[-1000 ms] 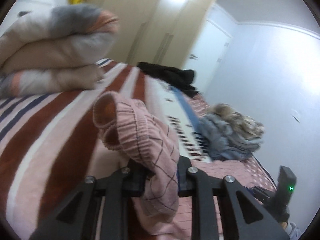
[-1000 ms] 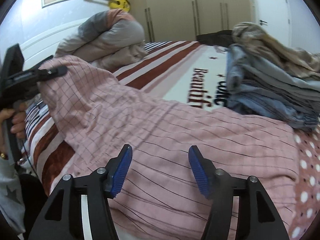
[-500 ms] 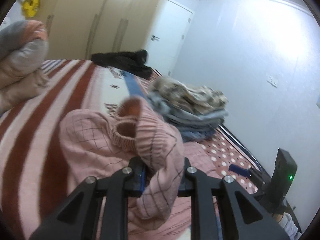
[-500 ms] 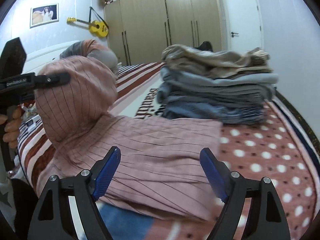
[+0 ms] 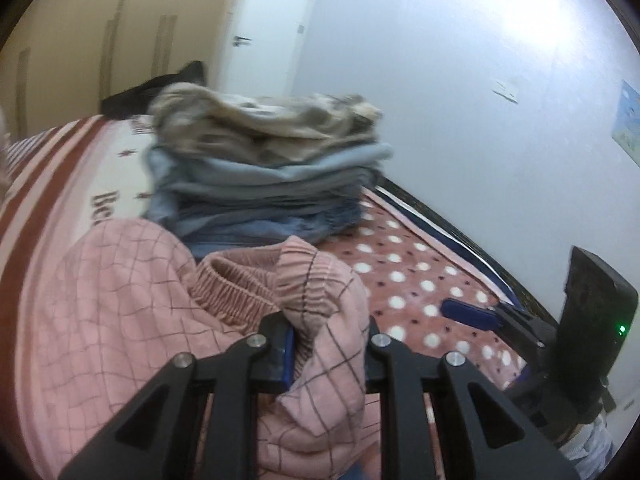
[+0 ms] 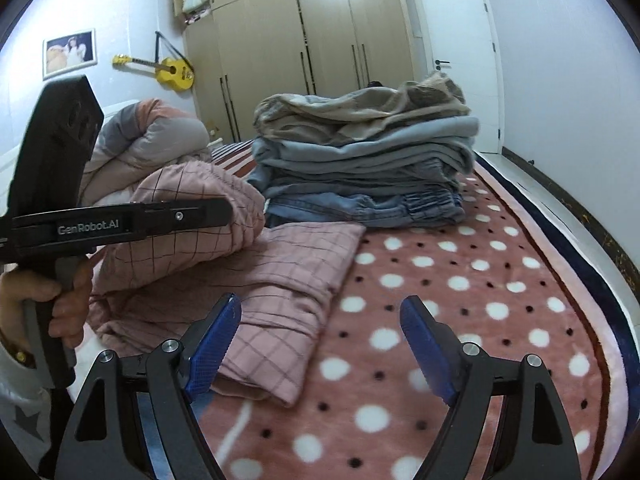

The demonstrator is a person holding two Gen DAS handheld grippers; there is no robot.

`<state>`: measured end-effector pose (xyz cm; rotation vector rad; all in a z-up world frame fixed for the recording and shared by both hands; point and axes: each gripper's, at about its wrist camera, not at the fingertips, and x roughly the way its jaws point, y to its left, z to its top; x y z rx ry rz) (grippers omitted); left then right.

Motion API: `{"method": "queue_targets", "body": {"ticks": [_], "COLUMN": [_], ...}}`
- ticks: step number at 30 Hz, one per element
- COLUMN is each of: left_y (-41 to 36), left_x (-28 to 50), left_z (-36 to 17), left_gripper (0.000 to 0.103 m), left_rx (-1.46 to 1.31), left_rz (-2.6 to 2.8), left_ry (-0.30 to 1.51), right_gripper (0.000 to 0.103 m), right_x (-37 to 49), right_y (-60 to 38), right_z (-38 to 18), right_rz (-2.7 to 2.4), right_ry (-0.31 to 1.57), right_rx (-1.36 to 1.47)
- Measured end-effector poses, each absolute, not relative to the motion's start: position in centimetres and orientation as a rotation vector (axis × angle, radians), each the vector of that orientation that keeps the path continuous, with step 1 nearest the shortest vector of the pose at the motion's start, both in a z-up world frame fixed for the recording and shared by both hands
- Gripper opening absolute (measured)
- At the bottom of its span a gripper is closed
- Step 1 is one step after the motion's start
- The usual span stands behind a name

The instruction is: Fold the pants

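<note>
The pink checked pants (image 6: 288,264) lie partly folded on the bed, in front of a stack of folded clothes. My left gripper (image 5: 326,344) is shut on their ribbed elastic end (image 5: 304,280) and holds it raised over the rest of the fabric (image 5: 112,320). In the right wrist view the left gripper (image 6: 222,212) comes in from the left, with a lifted fold of pants draped behind it. My right gripper (image 6: 320,336) is wide open low over the blanket. Its left finger (image 6: 212,344) is at the pants' near edge and nothing sits between the pads.
A tall stack of folded jeans and grey clothes (image 6: 368,160) stands just beyond the pants. A rolled duvet (image 6: 160,136) lies at the back left. The dotted blanket (image 6: 480,280) runs to the bed's right edge. A person's hand (image 6: 52,300) grips the left tool.
My left gripper has carried the pants' end across the bed toward the clothes stack, doubling the fabric over. My right gripper has opened wider and come off the pants to their right.
</note>
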<state>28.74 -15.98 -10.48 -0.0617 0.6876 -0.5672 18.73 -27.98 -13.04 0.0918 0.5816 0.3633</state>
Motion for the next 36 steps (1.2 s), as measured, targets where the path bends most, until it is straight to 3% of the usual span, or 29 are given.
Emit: {"method": "queue_targets", "body": {"ticks": [10,13,15,16,25,32,34,36], "left_y": [-20.0,-20.2,-19.5,-19.2,-10.1,-4.1,-3.6,-3.0], "left_x": [29.3,29.9,29.3,28.9,24.4,25.6,25.8,25.9], "left_z": [-15.0,-14.9,-14.5,-14.2,-9.4,-11.8,-12.9,-14.0], "left_gripper": [0.015,0.031,0.052,0.054,0.059,0.059,0.059,0.059], "left_rx": [-0.039,-0.056,-0.072,-0.069,-0.065,-0.100,-0.105,-0.123], "left_rz": [-0.652,-0.673,-0.708,-0.712,-0.626,-0.487,-0.480,-0.479], "left_ry": [0.808,0.839,0.839,0.833,0.729,0.768,0.787,0.806], "right_gripper": [0.079,0.078,0.078,0.078,0.079,0.078,0.076,0.061], "right_x": [19.2,19.3,19.1,18.9,20.5,25.7,27.2,28.5], "right_y": [-30.9,-31.4,-31.6,-31.7,-29.6,-22.9,-20.9,-19.7], "right_z": [-13.7,-13.4,-13.1,-12.8,-10.2,-9.6,-10.3,-11.0], "right_rz": [0.307,0.287,0.273,0.269,0.342,0.515,0.551,0.561], "right_ry": [0.582,0.580,0.575,0.573,0.575,0.683,0.737,0.792], "right_rx": [0.148,0.151,0.144,0.140,0.096,-0.054,-0.115,-0.157]}}
